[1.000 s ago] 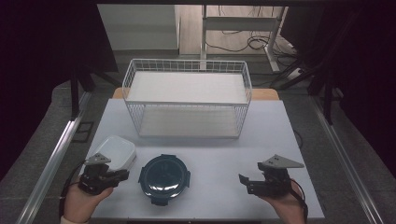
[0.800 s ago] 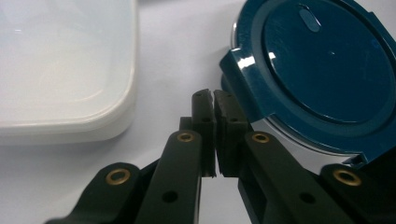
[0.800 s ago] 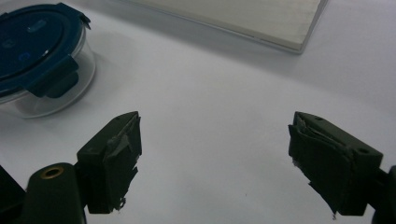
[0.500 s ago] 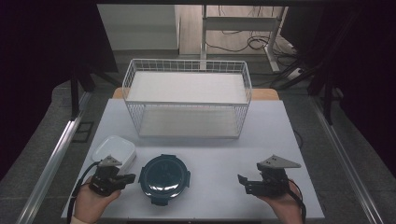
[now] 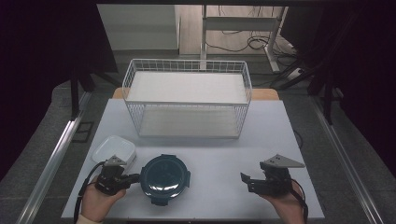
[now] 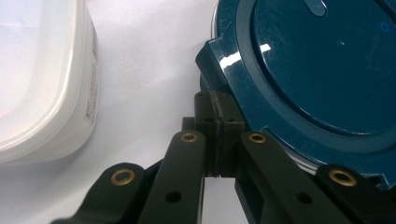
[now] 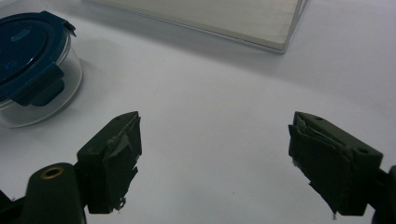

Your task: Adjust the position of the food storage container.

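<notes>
My left gripper [image 5: 133, 178] sits low at the near-left of the white table [image 5: 205, 144], its black jaws pressed together with nothing between them; their tips rest just against the left-hand clip of the round glass container with the dark blue snap-on lid [image 5: 165, 178]; in the left gripper view the closed left gripper [image 6: 218, 126] meets the edge of that blue lid [image 6: 322, 70] right below a projecting latch; whether the tips actually press on the latch I cannot tell.

The round container stands at the near-middle of the table, between my two hands; just beside it, to the left and a little farther back, lies a white rectangular plastic box with rounded corners [image 5: 114, 150], which in the left gripper view shows a small printed label on its side wall [image 6: 51, 93]; the box and the container are near but apart.

My right gripper [image 5: 246, 181] hovers at the near-right, well apart from the container, jaws spread wide and holding nothing; the right gripper view shows the open right gripper [image 7: 215, 154] over bare table, with the container [image 7: 32, 70] off to its upper left.

Beyond them stands a white wire basket with a pale flat liner [image 5: 187, 105], across the far half of the table.
</notes>
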`<state>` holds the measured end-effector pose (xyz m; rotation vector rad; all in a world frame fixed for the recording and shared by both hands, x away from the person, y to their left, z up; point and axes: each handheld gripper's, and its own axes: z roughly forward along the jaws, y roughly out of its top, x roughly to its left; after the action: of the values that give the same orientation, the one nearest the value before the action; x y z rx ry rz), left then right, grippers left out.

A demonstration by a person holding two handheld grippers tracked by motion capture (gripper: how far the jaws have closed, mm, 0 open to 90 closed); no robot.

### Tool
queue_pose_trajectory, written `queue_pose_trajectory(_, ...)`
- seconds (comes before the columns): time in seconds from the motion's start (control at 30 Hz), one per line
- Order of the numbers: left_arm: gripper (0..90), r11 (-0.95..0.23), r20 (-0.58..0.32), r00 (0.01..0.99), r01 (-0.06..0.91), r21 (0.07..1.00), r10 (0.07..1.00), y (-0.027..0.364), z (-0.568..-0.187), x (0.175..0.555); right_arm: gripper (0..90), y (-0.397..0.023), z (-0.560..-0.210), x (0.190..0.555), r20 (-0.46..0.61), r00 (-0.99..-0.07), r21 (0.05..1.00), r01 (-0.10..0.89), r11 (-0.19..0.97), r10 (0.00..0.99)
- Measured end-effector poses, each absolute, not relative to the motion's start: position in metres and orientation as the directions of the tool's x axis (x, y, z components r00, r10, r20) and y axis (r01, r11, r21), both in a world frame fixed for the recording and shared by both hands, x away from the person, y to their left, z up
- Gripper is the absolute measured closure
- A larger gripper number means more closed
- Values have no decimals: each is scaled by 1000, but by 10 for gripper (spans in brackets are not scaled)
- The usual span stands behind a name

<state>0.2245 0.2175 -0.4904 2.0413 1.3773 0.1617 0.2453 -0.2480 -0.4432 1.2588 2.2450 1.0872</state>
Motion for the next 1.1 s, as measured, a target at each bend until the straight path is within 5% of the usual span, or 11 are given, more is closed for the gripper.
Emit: queue_pose_trajectory(1.1,900,-239,-321,492,775,585,809,189,-489,228,171,-242,-448,246,59,-559,744,577,338,827)
